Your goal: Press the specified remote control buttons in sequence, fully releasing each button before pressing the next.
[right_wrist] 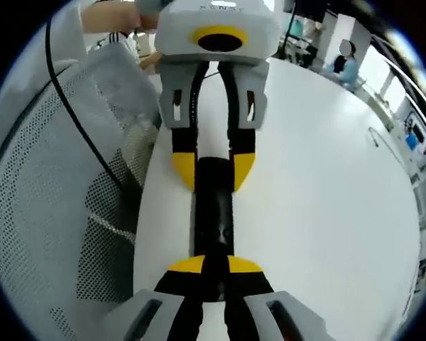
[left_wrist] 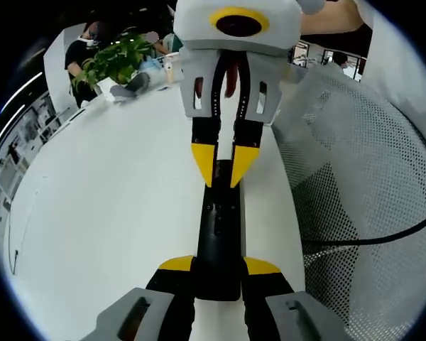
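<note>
A black remote control [left_wrist: 220, 234] lies lengthwise on the white table [left_wrist: 106, 206] between my two grippers, which face each other. My left gripper [left_wrist: 220, 267] is shut on the near end of the remote, one yellow-tipped jaw on each long side. My right gripper [left_wrist: 224, 162] comes in from the top of the left gripper view. Its yellow tips are almost together and sit on top of the remote's far end. In the right gripper view the remote [right_wrist: 214, 209] runs from my right gripper [right_wrist: 215, 266] up to the left gripper [right_wrist: 214, 167], whose jaws flank it.
A white mesh chair back [left_wrist: 355, 177] with a black cable [left_wrist: 369, 238] across it stands close beside the table edge; the chair back [right_wrist: 57, 185] is also at the left of the right gripper view. A green plant [left_wrist: 113, 60] and people are at the table's far end.
</note>
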`<state>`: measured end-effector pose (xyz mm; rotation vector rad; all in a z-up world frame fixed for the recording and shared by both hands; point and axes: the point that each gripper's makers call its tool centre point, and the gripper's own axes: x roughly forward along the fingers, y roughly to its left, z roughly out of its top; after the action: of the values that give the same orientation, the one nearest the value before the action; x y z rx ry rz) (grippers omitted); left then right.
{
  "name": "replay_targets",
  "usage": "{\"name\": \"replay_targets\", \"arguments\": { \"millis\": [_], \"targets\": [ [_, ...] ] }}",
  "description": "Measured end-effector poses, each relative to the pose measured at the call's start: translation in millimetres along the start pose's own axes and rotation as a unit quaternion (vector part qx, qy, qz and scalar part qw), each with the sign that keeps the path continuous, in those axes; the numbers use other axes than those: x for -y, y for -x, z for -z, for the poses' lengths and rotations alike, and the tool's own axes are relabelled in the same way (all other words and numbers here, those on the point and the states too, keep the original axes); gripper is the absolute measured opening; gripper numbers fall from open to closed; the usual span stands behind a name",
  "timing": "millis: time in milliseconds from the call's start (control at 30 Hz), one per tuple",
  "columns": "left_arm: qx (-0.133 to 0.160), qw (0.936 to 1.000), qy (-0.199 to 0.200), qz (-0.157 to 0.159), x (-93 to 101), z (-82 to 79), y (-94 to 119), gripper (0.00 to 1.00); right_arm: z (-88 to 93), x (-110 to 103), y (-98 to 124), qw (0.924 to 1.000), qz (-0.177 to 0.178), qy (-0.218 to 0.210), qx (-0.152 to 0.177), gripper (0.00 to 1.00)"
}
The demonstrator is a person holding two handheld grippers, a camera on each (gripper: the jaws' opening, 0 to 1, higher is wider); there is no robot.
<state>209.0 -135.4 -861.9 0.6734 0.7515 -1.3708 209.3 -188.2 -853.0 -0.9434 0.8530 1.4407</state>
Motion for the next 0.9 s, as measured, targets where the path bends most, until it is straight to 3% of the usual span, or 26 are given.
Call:
{"name": "replay_targets", "arguments": {
  "millis": [167,300,433,500,600,900],
  "targets": [
    [0.001,1.0000,0.000,0.000,-0.3,0.0,-0.2,0.24,1.0,1.4,-0.5,0.9995,-0.021,-0.022,-0.004,0.05],
    [-0.002,1.0000,-0.001,0.000,-0.4,0.0,-0.4,0.24,1.0,1.7,-1.6,0.9980,-0.030,-0.049,-0.026,0.05],
    [-0.001,1.0000,0.001,-0.001,-0.4,-0.1,-0.4,0.24,2.4,1.0,-0.7,0.9979,-0.028,-0.055,-0.019,0.05],
    [0.000,1.0000,0.001,-0.001,-0.5,0.0,-0.4,0.24,2.1,-0.2,-0.6,0.9986,-0.016,-0.049,-0.011,0.05],
    [0.000,1.0000,0.002,-0.001,-0.8,0.1,-0.4,0.24,0.7,-0.3,-1.2,0.9991,0.004,-0.033,-0.026,0.05],
    [-0.001,1.0000,0.000,0.000,-0.9,0.3,-0.5,0.24,-2.3,-0.7,-3.0,0.9992,0.015,-0.001,-0.038,0.04]
  ]
}}
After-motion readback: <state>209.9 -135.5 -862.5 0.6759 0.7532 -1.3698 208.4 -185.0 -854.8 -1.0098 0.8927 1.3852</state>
